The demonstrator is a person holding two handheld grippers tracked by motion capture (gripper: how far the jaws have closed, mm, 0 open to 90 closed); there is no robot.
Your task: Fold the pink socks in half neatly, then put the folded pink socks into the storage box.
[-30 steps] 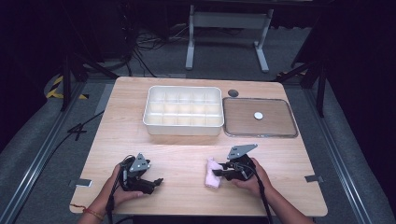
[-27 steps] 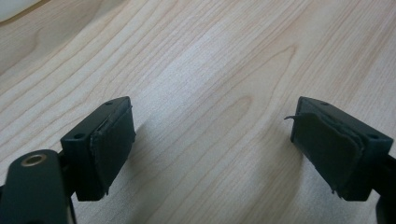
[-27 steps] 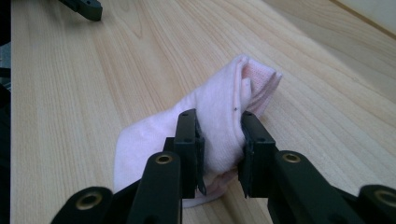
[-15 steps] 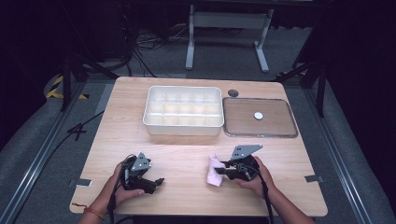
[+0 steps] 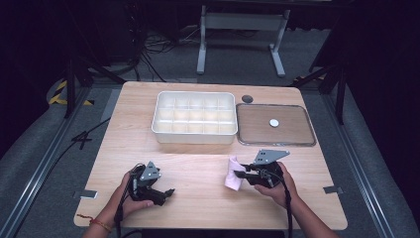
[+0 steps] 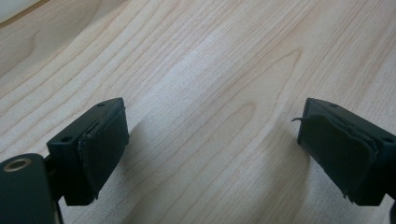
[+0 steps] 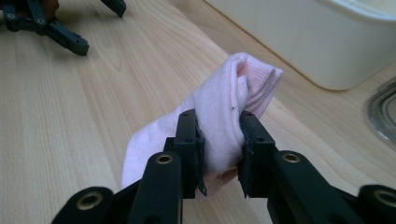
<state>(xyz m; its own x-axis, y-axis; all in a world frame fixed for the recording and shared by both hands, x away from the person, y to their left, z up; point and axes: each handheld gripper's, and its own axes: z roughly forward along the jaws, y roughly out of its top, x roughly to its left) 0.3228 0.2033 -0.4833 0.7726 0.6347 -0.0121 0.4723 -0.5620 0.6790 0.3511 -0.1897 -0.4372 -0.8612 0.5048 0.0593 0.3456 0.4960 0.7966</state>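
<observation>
Tabletop [image 5: 198, 198] was pale wood-grain, smooth, with soft matt sheen. Pink cloth [image 7: 224, 126] looked soft and knitted, fine ribbed weave visible at folded edge, matt. Right gripper [image 7: 219, 154] was black matt plastic with brass-coloured rivets; jaw faces carried dark, rubbery-looking lining. Left gripper [image 6: 212, 140] had same black matt bodies, pad [image 6: 105, 149] edges rough and frayed. Compartment box [image 5: 194, 116] was off-white plastic, smooth, slightly glossy. Tray [image 5: 275, 143] had shiny metallic-looking rim, brown matt floor.

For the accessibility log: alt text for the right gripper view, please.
The right claw is shut on a folded pink cloth over a light wooden table. A white compartment box stands behind it.
</observation>
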